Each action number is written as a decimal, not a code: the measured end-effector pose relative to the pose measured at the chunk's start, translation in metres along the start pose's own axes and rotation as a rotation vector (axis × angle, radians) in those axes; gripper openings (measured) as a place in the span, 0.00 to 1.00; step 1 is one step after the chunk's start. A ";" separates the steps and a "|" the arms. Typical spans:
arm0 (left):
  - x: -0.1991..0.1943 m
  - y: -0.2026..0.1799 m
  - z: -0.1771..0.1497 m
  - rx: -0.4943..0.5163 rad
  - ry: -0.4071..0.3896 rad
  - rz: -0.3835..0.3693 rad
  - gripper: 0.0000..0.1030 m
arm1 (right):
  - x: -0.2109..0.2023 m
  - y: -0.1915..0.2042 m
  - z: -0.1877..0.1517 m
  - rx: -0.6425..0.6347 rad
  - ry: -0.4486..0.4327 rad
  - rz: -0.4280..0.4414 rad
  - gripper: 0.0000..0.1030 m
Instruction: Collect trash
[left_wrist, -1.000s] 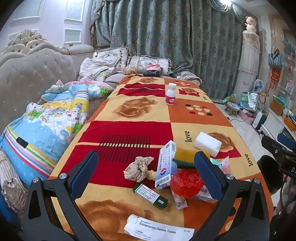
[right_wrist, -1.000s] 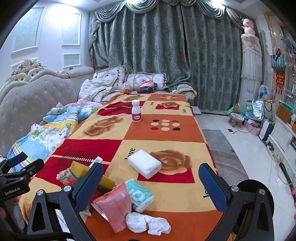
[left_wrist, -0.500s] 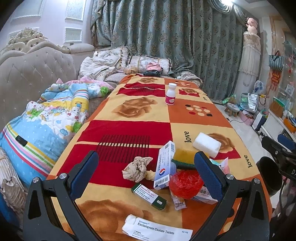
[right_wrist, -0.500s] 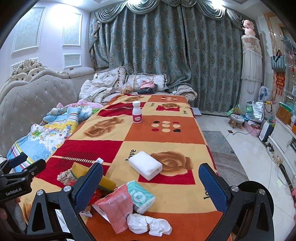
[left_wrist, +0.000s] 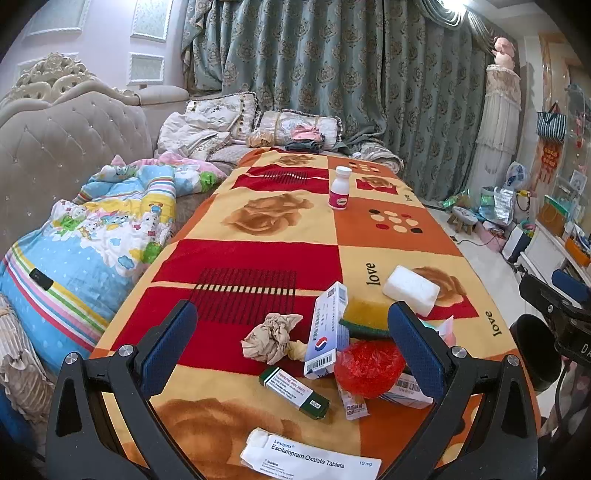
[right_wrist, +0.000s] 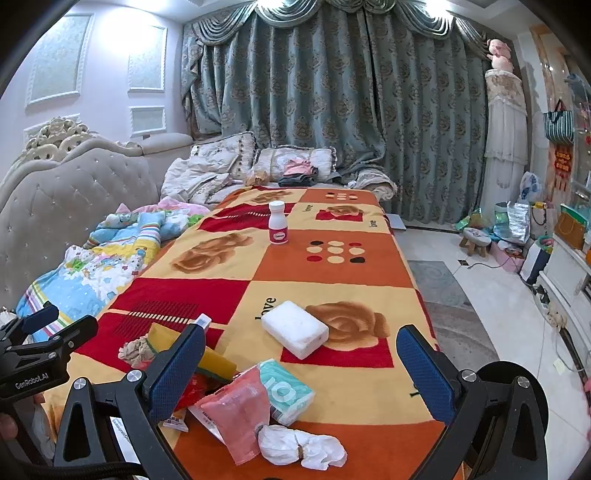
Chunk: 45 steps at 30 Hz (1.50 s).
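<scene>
On the blanket-covered counter (left_wrist: 258, 218), crumpled brown paper (left_wrist: 271, 336) lies light and soft between the left gripper (left_wrist: 291, 339)'s spread, empty fingers; the right gripper (right_wrist: 301, 365) also gapes empty; pinch its middle.

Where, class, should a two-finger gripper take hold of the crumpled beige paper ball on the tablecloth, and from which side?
Grip the crumpled beige paper ball across its bulky middle, coming from above with the open left gripper. It is a soft, irregular wad that should compress between the pads. Its left side is bare cloth; the upright blue-and-white box crowds its right, so keep one finger left.
</scene>
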<state>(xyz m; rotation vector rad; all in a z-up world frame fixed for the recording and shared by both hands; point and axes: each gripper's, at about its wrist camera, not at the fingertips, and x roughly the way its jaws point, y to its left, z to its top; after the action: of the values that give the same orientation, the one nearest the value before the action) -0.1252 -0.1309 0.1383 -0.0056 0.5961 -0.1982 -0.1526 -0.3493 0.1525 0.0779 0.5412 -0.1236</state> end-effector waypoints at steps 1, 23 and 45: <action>0.001 -0.001 0.000 -0.002 0.002 -0.001 1.00 | 0.000 0.000 0.000 -0.002 0.000 0.000 1.00; 0.006 -0.006 -0.002 -0.003 0.024 -0.011 1.00 | 0.005 -0.003 -0.004 0.003 0.028 0.010 1.00; 0.012 -0.006 -0.004 -0.010 0.056 -0.019 1.00 | 0.011 -0.005 -0.008 0.004 0.052 0.015 1.00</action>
<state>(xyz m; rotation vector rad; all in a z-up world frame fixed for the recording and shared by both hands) -0.1186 -0.1388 0.1286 -0.0152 0.6535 -0.2144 -0.1480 -0.3545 0.1395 0.0892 0.5918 -0.1079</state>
